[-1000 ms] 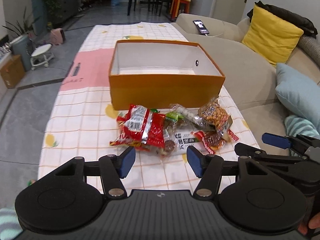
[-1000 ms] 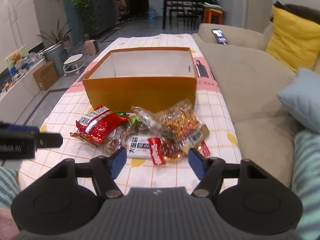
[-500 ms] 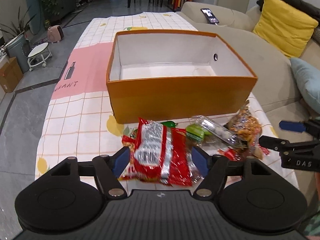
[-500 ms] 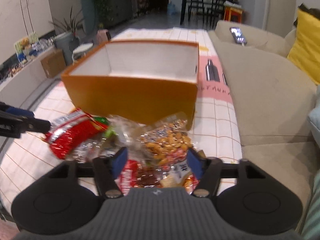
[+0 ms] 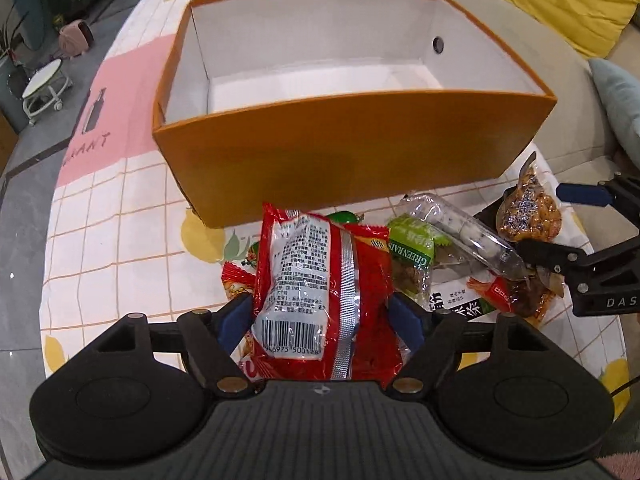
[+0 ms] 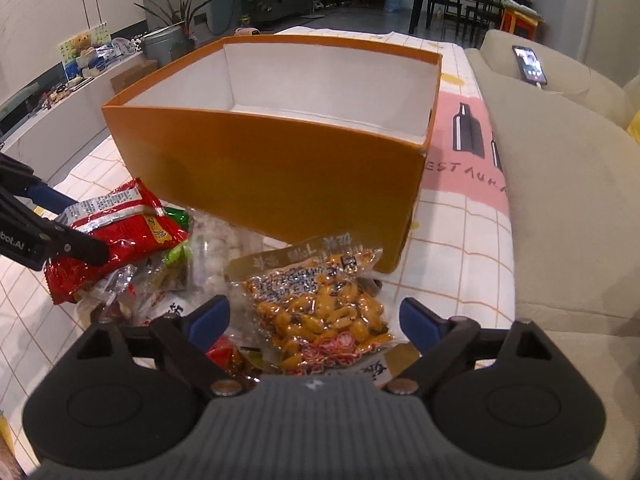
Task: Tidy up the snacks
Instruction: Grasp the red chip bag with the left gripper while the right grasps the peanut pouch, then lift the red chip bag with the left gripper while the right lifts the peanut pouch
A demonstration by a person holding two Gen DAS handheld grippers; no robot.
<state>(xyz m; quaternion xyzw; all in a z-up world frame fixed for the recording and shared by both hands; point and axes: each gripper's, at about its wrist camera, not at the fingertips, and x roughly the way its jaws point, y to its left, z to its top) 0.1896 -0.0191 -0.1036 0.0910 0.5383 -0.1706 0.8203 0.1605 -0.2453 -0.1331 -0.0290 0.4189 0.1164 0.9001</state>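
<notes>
An empty orange box [image 5: 352, 152] [image 6: 280, 176], white inside, stands on the checked tablecloth [image 5: 120, 220]. A pile of snacks lies in front of it. My left gripper [image 5: 320, 316] [image 6: 64, 220] straddles the red snack bag [image 5: 320, 280] [image 6: 120, 236]; its jaws are opening and the bag lies between them. My right gripper [image 6: 314, 316] [image 5: 560, 222] straddles the clear bag of orange peanuts [image 6: 320, 312] [image 5: 528, 212], its jaws also opening. A green packet [image 5: 412, 246] and a clear tube of white balls [image 5: 460, 228] lie between the two bags.
A beige sofa [image 6: 560, 200] runs along the table's right side, with a phone [image 6: 530, 66] on its arm and a yellow cushion [image 5: 572, 4]. A small white stool [image 5: 42, 84] stands on the floor to the left. More packets lie under the pile.
Both grippers have come forward and down onto the snack pile, and their jaws have widened. The red bag now sits between the left fingers and the peanut bag between the right ones.
</notes>
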